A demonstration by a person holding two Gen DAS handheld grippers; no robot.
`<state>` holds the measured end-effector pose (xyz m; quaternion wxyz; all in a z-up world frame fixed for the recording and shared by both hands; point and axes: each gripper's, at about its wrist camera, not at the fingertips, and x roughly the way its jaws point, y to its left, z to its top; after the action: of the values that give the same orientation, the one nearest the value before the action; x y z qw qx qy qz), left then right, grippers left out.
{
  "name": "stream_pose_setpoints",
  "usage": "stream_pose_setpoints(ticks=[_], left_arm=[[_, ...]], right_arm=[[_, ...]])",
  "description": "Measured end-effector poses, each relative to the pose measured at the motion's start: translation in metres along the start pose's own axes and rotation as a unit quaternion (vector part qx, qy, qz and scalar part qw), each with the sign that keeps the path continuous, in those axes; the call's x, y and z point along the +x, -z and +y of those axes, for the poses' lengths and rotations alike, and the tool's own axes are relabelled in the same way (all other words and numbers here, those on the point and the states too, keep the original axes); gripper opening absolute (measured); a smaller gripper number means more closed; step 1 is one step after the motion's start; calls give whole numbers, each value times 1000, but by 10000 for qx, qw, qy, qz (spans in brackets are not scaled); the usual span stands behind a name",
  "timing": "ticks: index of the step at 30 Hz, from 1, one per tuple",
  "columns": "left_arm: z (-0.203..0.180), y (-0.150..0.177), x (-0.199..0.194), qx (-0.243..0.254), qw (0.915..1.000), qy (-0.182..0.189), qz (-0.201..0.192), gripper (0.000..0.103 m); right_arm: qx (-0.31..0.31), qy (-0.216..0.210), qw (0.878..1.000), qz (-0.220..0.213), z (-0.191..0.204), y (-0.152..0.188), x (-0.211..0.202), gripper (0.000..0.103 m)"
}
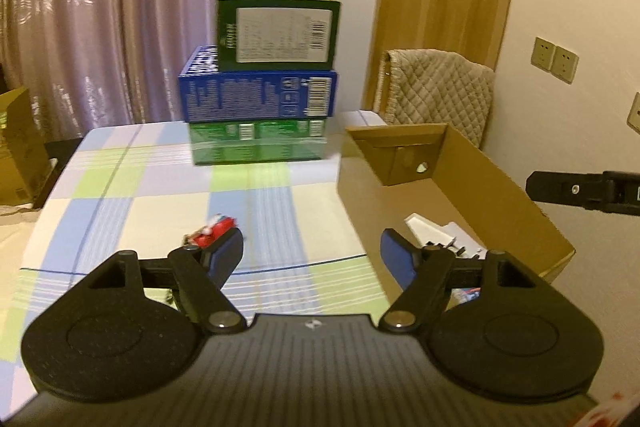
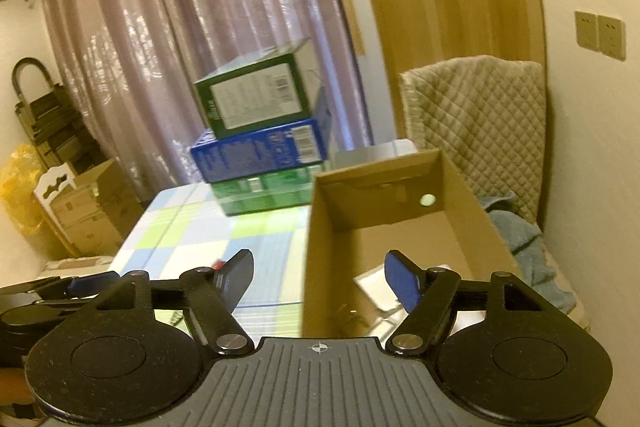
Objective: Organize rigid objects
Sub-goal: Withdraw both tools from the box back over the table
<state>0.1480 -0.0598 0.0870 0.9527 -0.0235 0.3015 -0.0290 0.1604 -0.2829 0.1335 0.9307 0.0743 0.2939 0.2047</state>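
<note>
the left gripper (image 1: pixel 312 251) is hanging over the checked table (image 1: pixel 132 195) with its jaws standing apart, about half way, and nothing is sitting between the blue pads (image 1: pixel 226 255). a small red toy (image 1: pixel 212 230) is lying on the cloth at 11 o'clock from the left pad, just behind it; i cannot tell if it is touching. at 12 o'clock, at the far edge, three boxes are standing in a pile: a dark green box (image 1: pixel 276 31) on a blue box (image 1: pixel 258 93) on a light green box (image 1: pixel 258 141).

the carton (image 1: pixel 452 187) is standing open at 2 o'clock, on the right side of the table. inside its near end white pieces (image 1: pixel 436 233) are lying, partly hidden behind the right finger.

the right gripper (image 2: pixel 318 273) is also standing about half open and empty, and it is hanging over the near left wall of the carton (image 2: pixel 320 247). a white sheet (image 2: pixel 374 285) is lying on the floor of the carton, at 1 o'clock from this gripper. the left gripper is showing at 9 o'clock in the right wrist view.
</note>
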Motion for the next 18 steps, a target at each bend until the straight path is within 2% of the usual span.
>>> stream_pose_setpoints(ticks=[4,7,18], left_arm=[[21,5,-17,-93,9999,-60,-45,83],[37,12,-28,-11,9997,-192,-116,92],[115,43,-45,-158,9961,-865,49,94]], right_arm=[[-168,-138,9998,34,28,2,0,73],[-263,-200,9995,27,44,5,2,79],[-401,-413,9981,199,85,22,24,84]])
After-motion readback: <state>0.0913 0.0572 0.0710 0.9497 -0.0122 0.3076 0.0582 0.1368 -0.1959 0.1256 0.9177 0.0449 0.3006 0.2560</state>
